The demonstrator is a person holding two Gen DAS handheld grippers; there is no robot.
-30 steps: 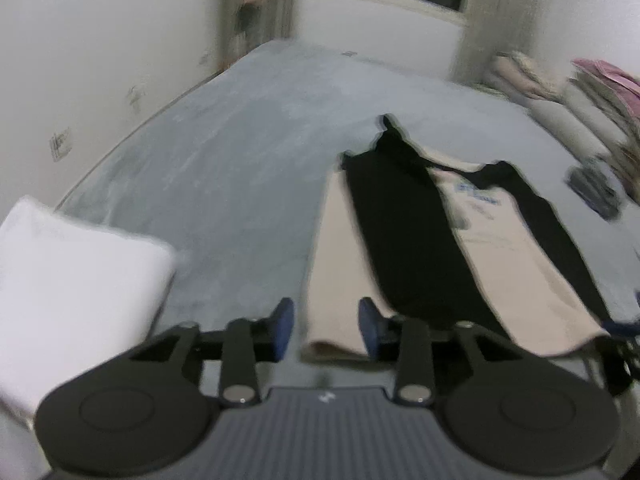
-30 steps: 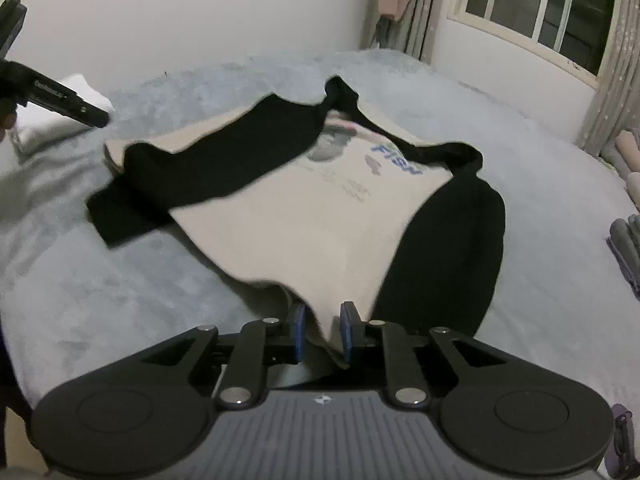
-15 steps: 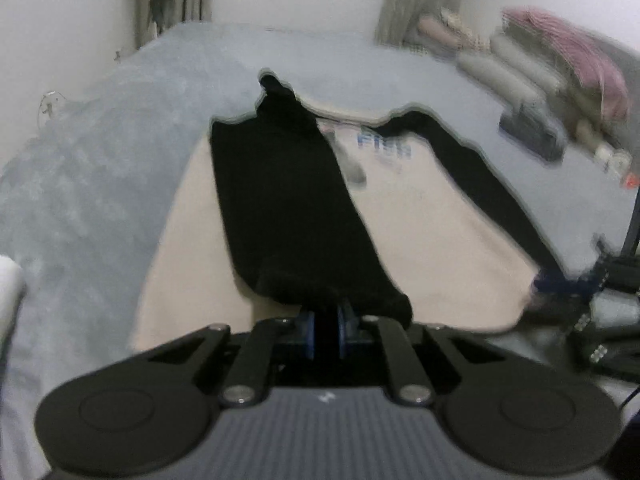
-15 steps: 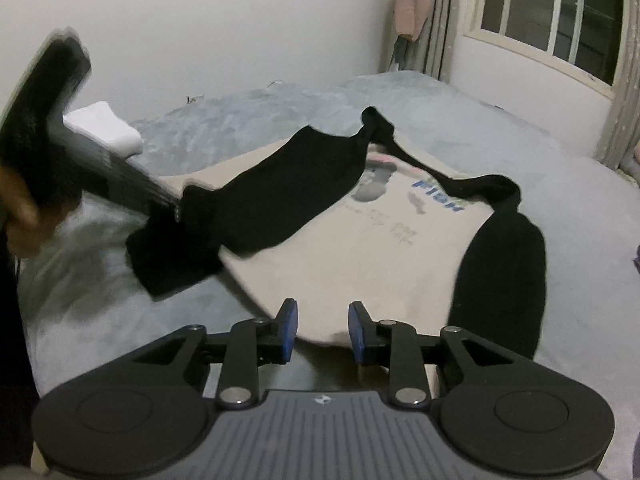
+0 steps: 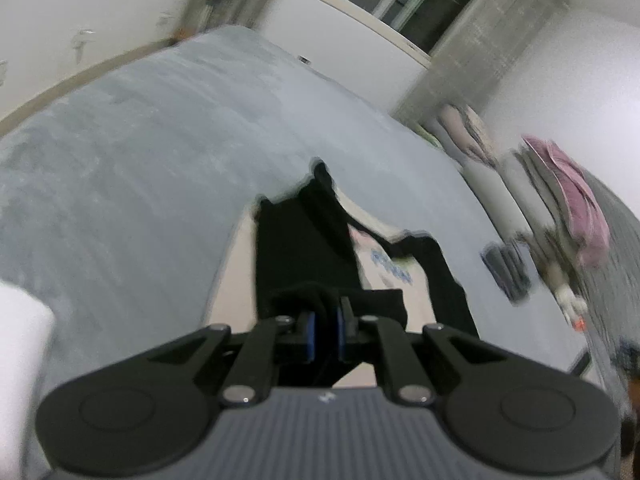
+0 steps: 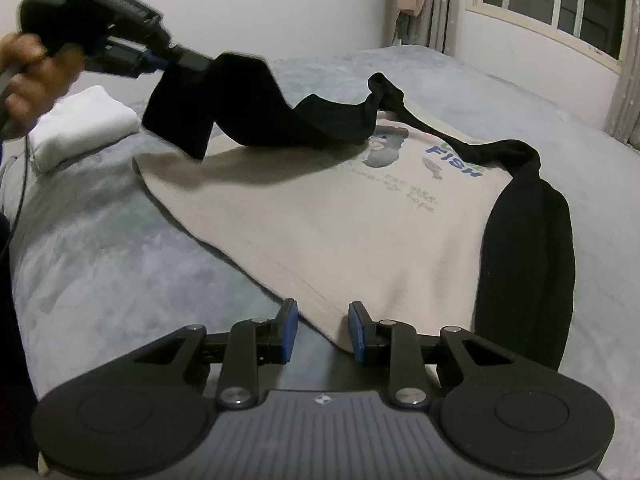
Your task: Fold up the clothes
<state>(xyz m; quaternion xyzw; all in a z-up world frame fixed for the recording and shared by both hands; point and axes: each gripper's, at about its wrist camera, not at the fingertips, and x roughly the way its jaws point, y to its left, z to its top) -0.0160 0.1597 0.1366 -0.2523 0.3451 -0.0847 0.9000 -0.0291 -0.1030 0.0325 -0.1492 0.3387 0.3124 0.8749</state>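
Note:
A beige sweatshirt (image 6: 340,220) with black sleeves lies face up on the grey-blue bed (image 6: 100,264). My left gripper (image 5: 325,330) is shut on the cuff of one black sleeve (image 6: 256,108). In the right wrist view that left gripper (image 6: 176,58) holds the cuff up in the air at the upper left, so the sleeve sags back onto the chest. The other black sleeve (image 6: 524,260) lies flat along the shirt's right side. My right gripper (image 6: 323,334) stands open low over the hem, with the hem's corner between its fingers and no pad pressing on it.
A folded white cloth (image 6: 80,120) sits on the bed to the left of the shirt. A person's hand (image 6: 28,68) grips the left tool. Piled clothes (image 5: 572,200) and a dark folded item (image 5: 506,268) lie along the bed's far right side.
My left gripper swung over to the black sleeve's cuff, shut on it and lifted it off the bed. The right gripper's jaws widened at the hem.

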